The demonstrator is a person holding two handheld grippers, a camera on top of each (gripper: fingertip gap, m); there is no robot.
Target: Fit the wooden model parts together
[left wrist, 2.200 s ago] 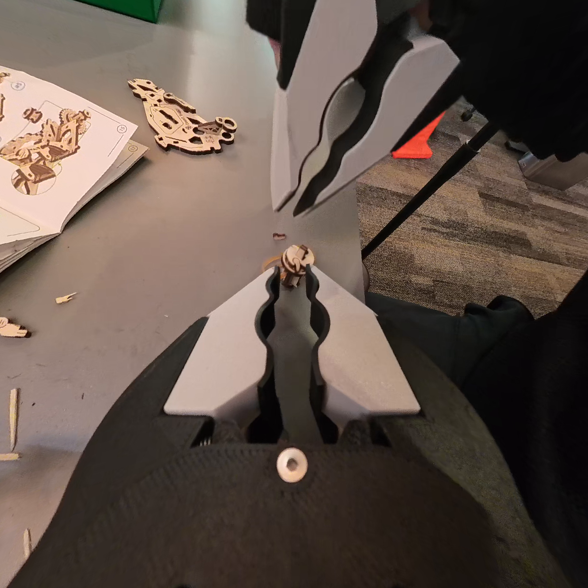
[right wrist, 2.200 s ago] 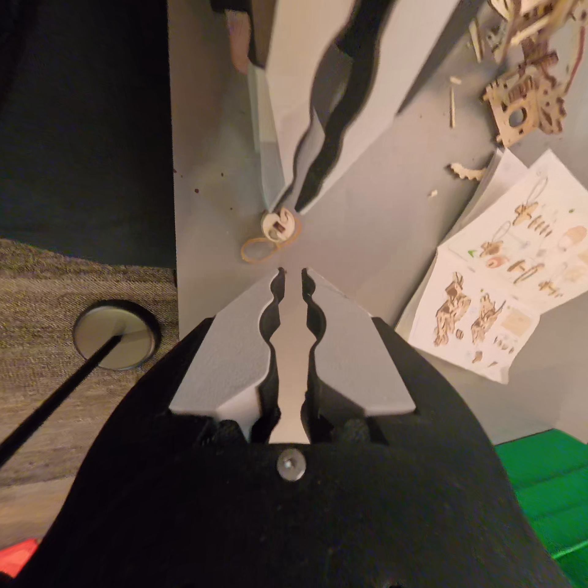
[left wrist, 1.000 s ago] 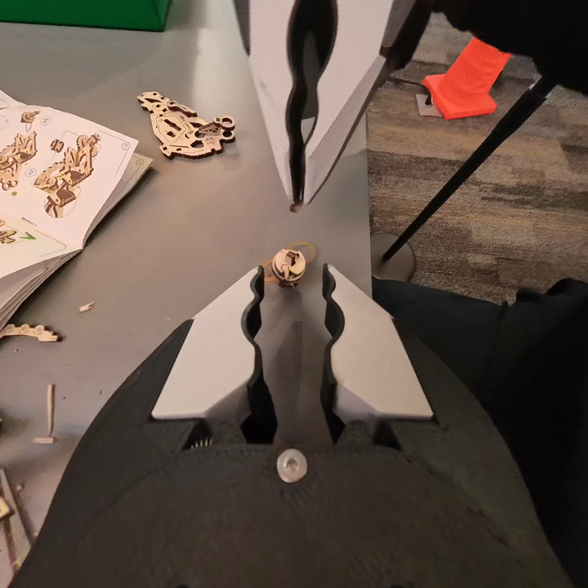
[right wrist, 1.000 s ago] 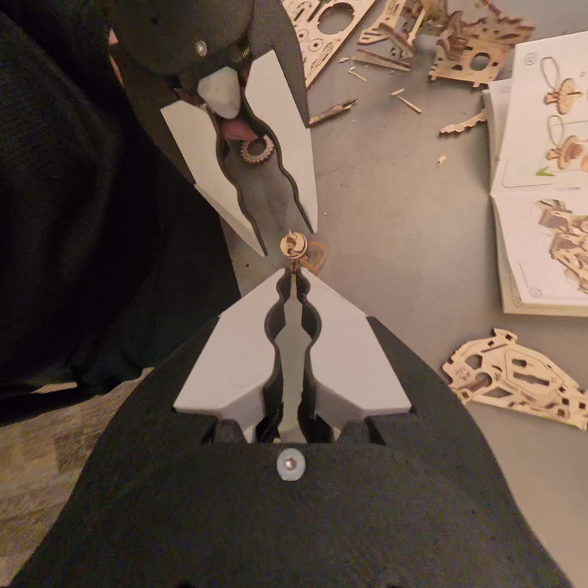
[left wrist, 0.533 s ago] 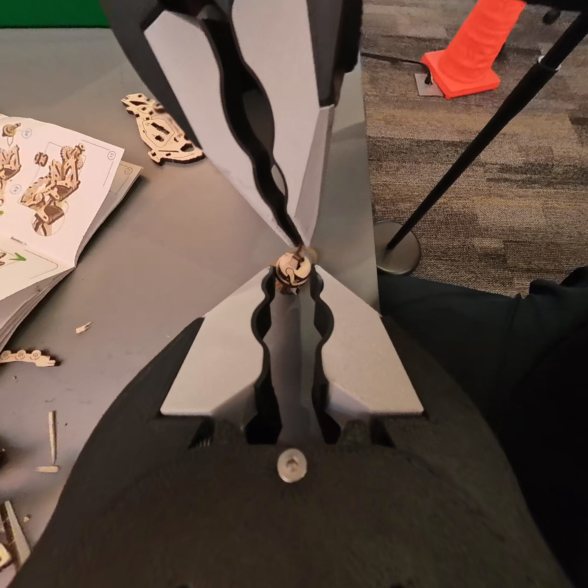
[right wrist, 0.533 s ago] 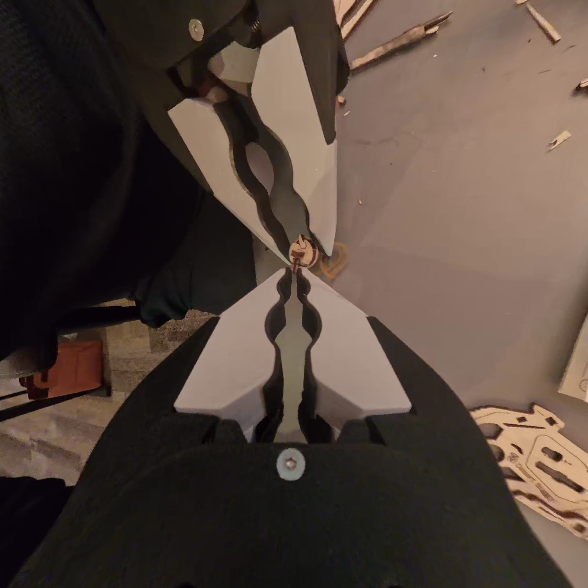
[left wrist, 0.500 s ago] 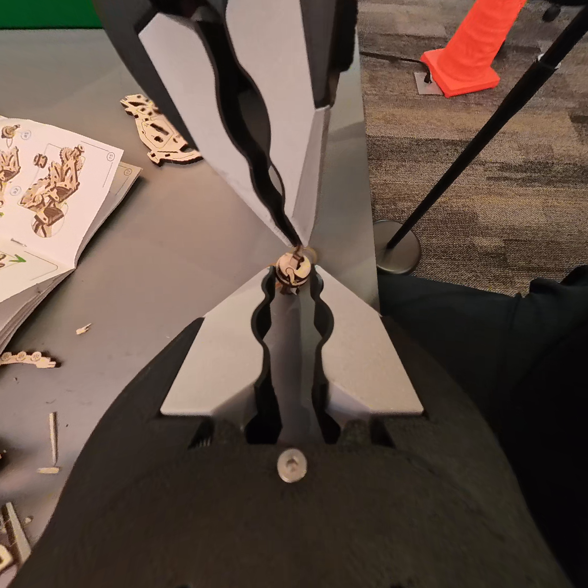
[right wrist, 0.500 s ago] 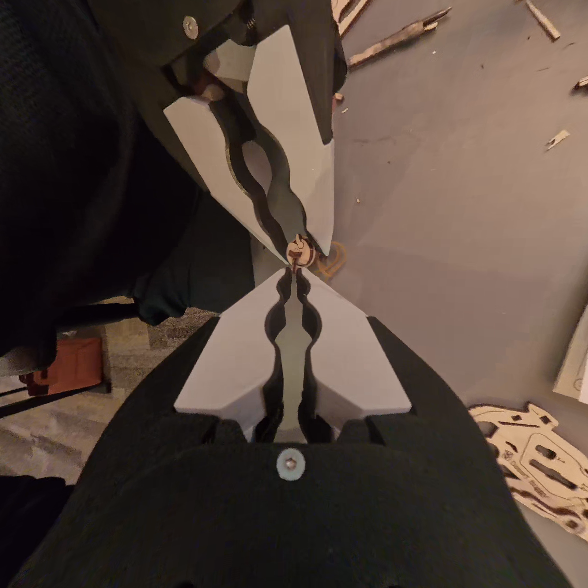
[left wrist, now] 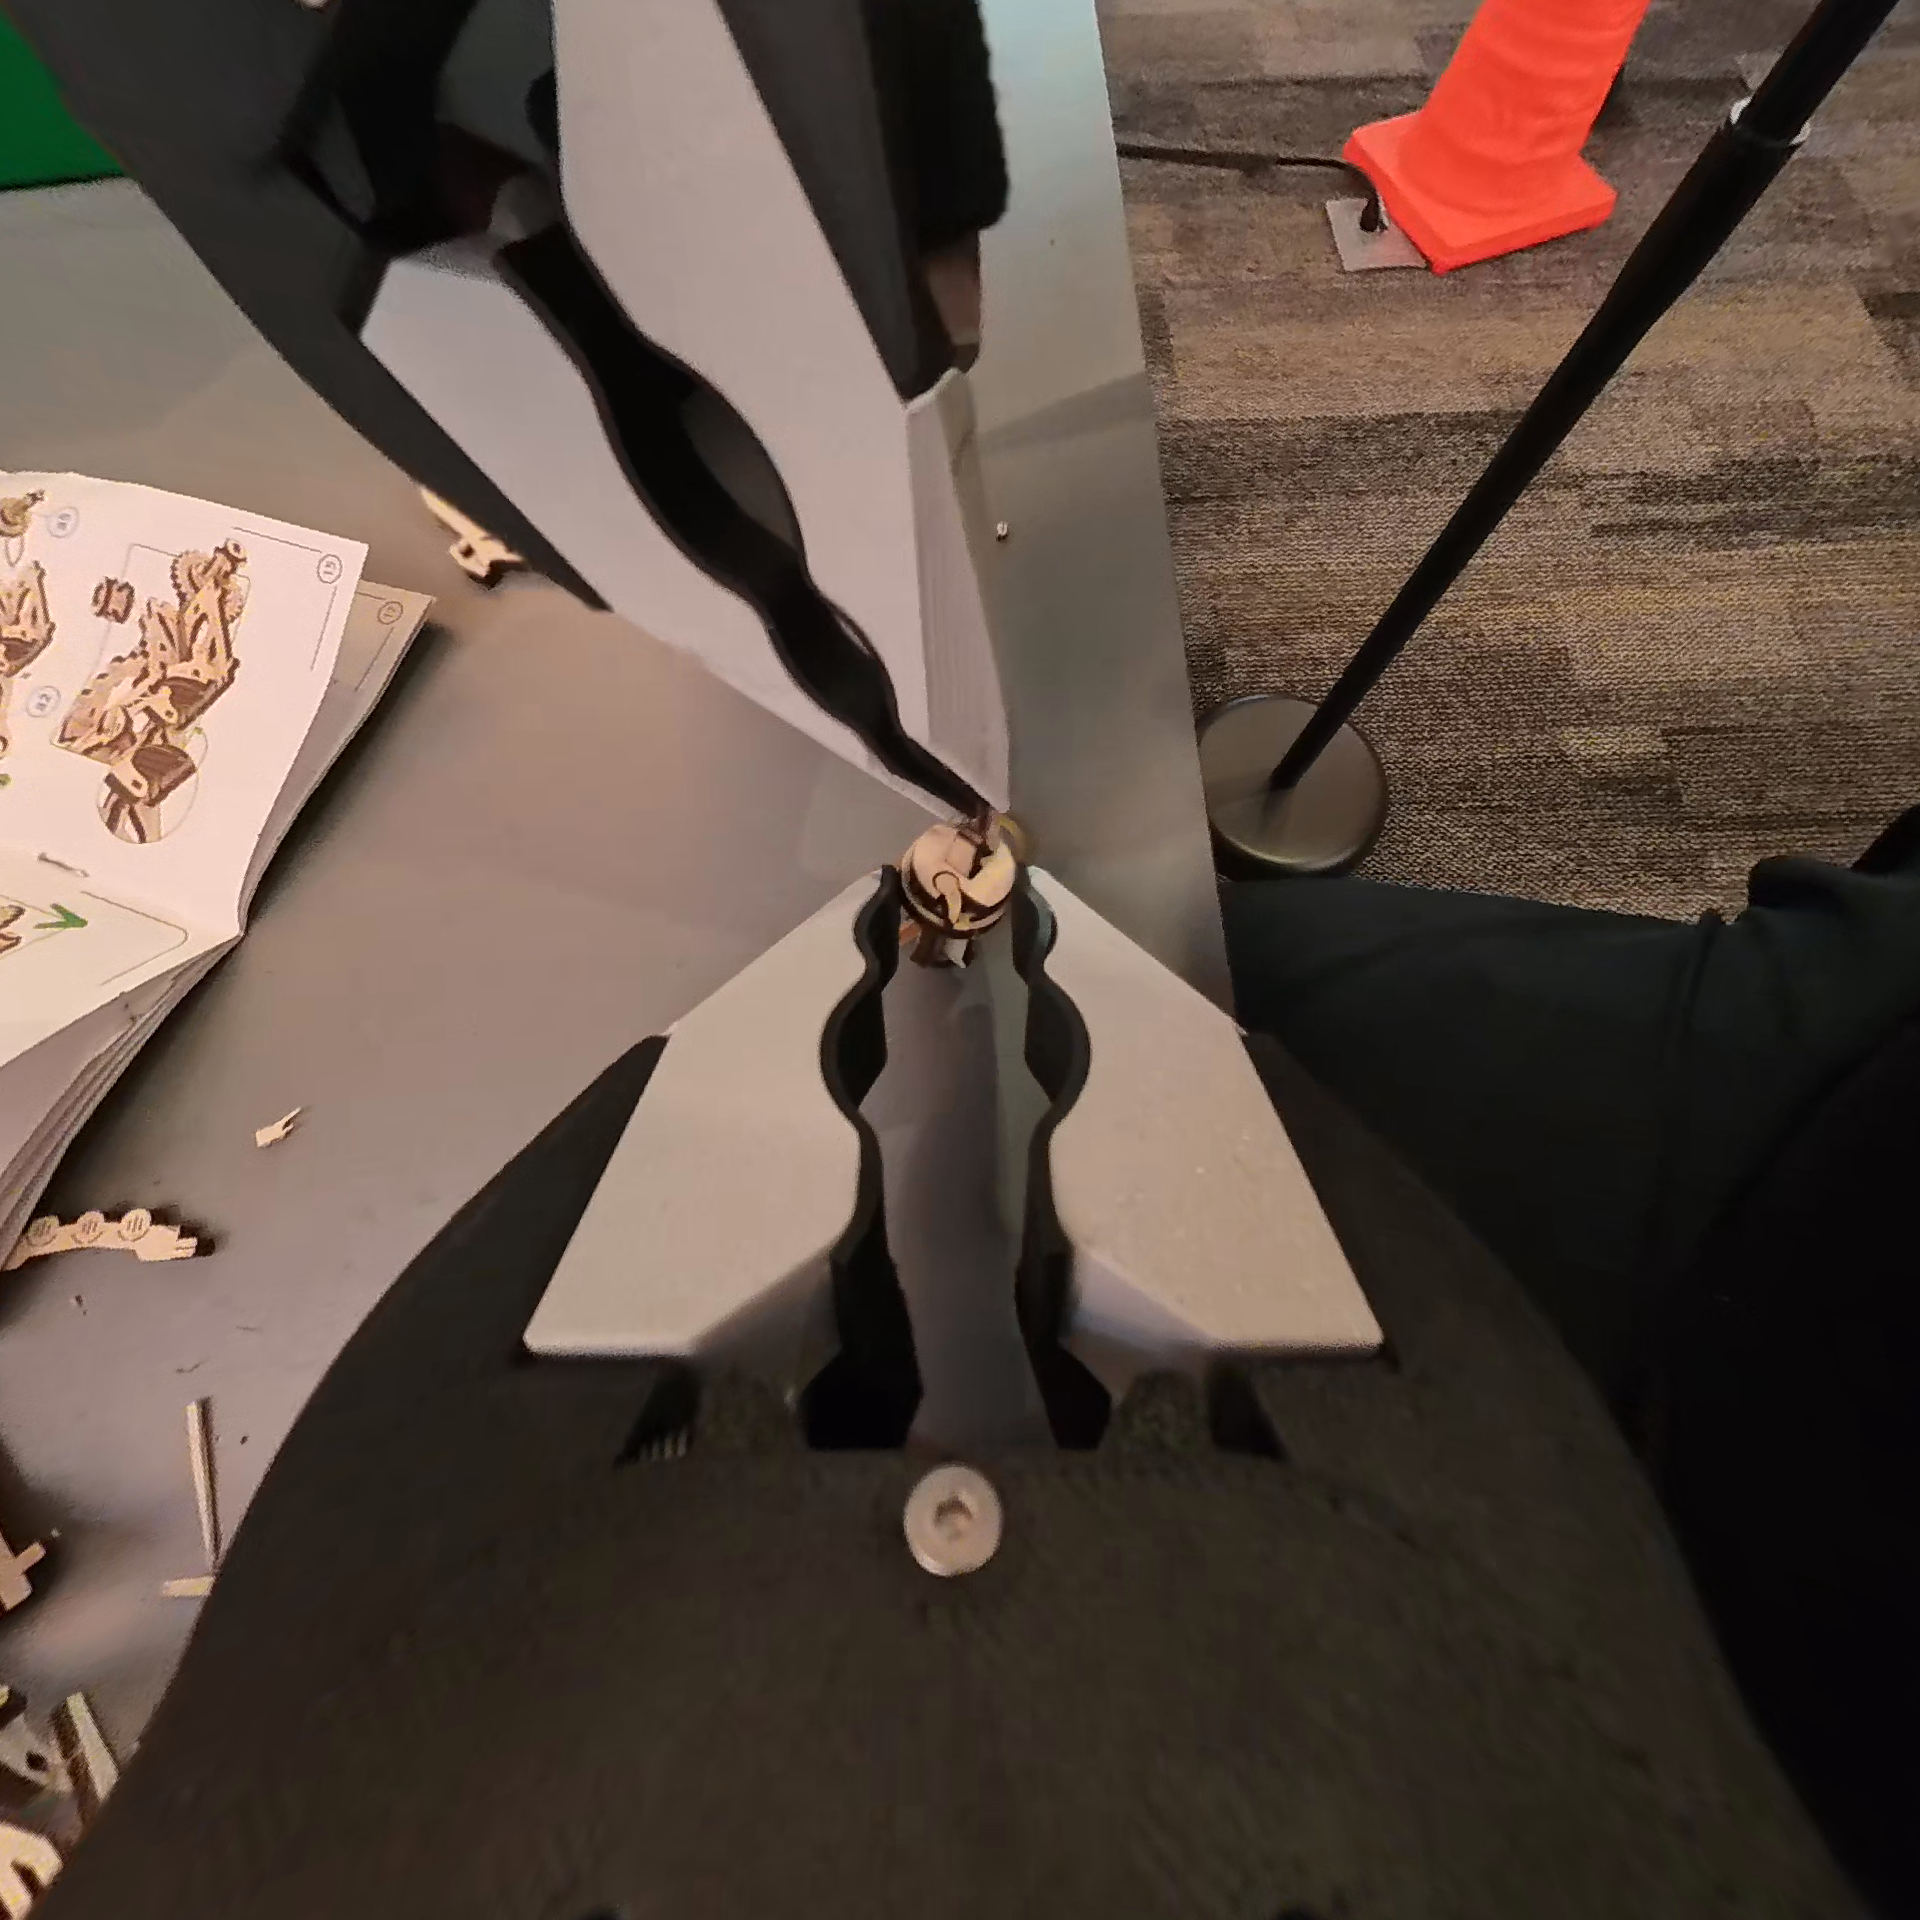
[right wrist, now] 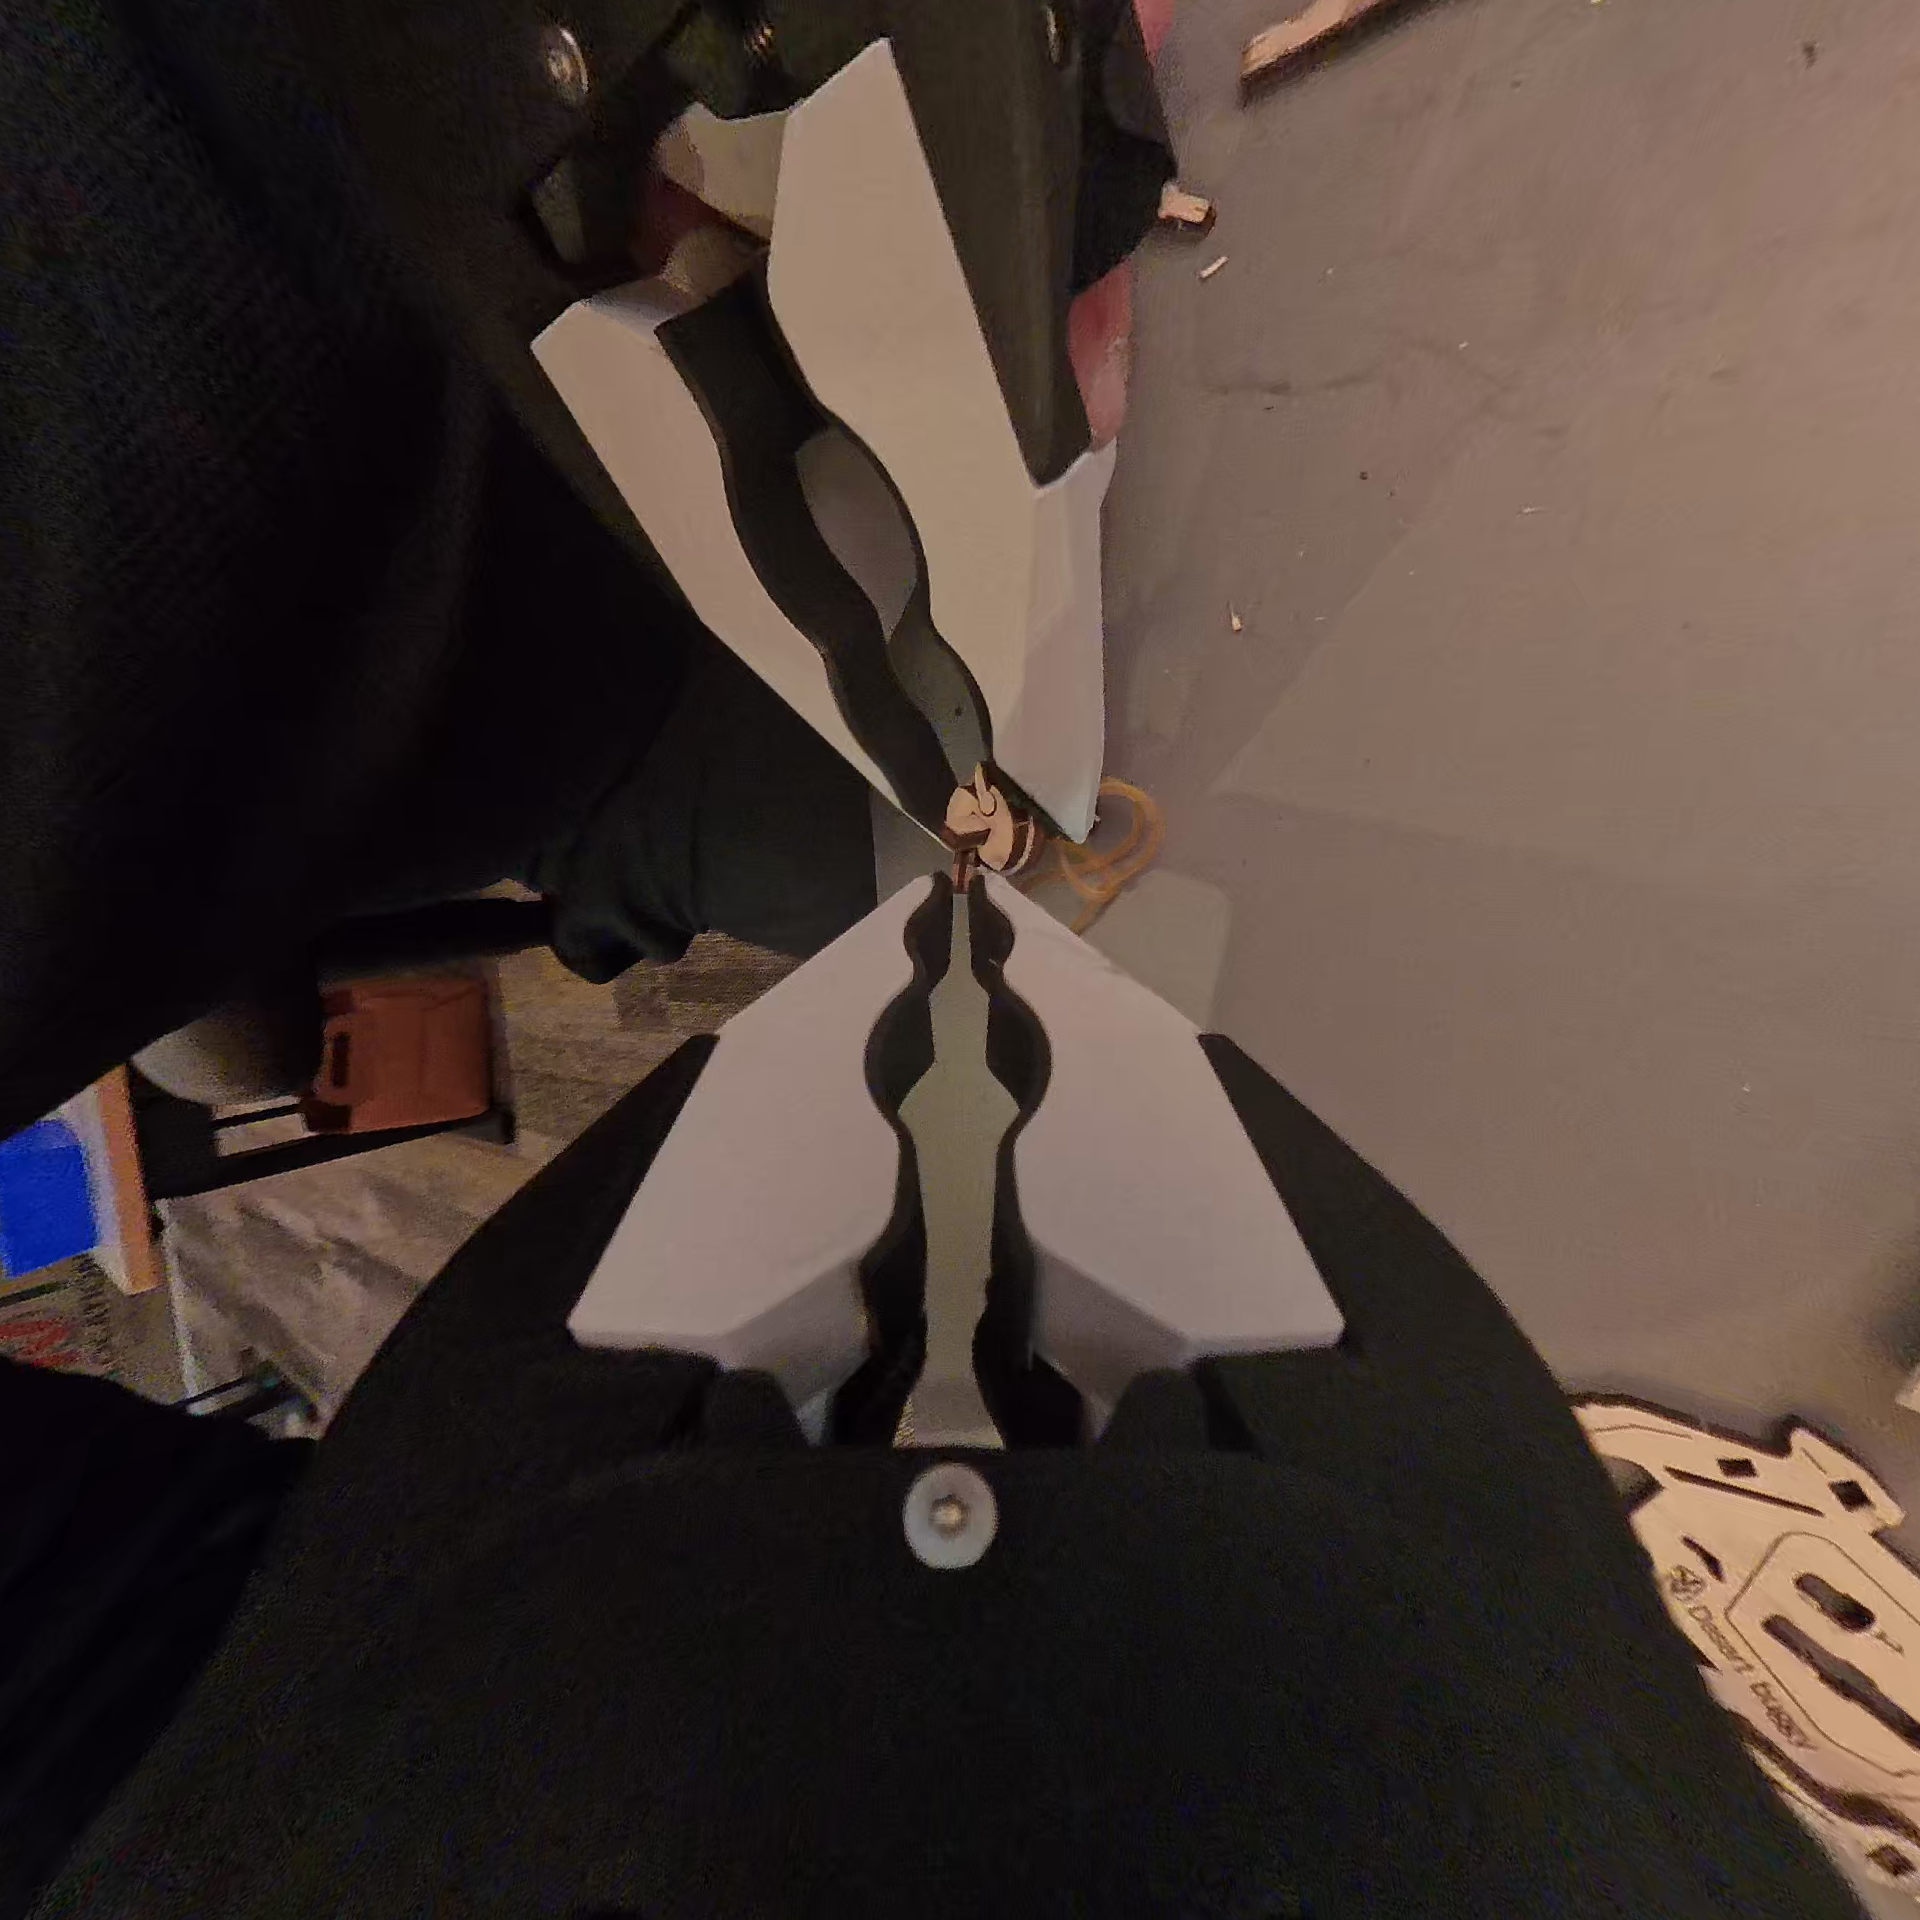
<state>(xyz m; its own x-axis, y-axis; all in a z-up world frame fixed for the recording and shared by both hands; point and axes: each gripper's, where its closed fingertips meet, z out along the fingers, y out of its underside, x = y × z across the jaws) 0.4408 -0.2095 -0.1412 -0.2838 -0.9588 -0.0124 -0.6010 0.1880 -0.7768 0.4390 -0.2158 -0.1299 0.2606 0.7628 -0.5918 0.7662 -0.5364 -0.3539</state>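
Your left gripper [left wrist: 951, 914] is clamped at its tips on the small round pale wooden wheel assembly [left wrist: 954, 881], holding it up off the grey table [left wrist: 540, 831] near the table's edge, steady enough to receive a part. Your right gripper [right wrist: 961, 883] is pinched together on a thin dark wooden pin [right wrist: 962, 868], whose far end meets the face of that wheel; the two tools point nose to nose, which I judge lines the pin up with its slot. A tan rubber band [right wrist: 1117, 847] lies on the table just behind the wheel. Farther out, an open white instruction booklet [left wrist: 156, 727] shows assembly drawings and numbered steps. A pale laser-cut plywood sheet [right wrist: 1787, 1600] carries engraved lettering, which I leave unread.
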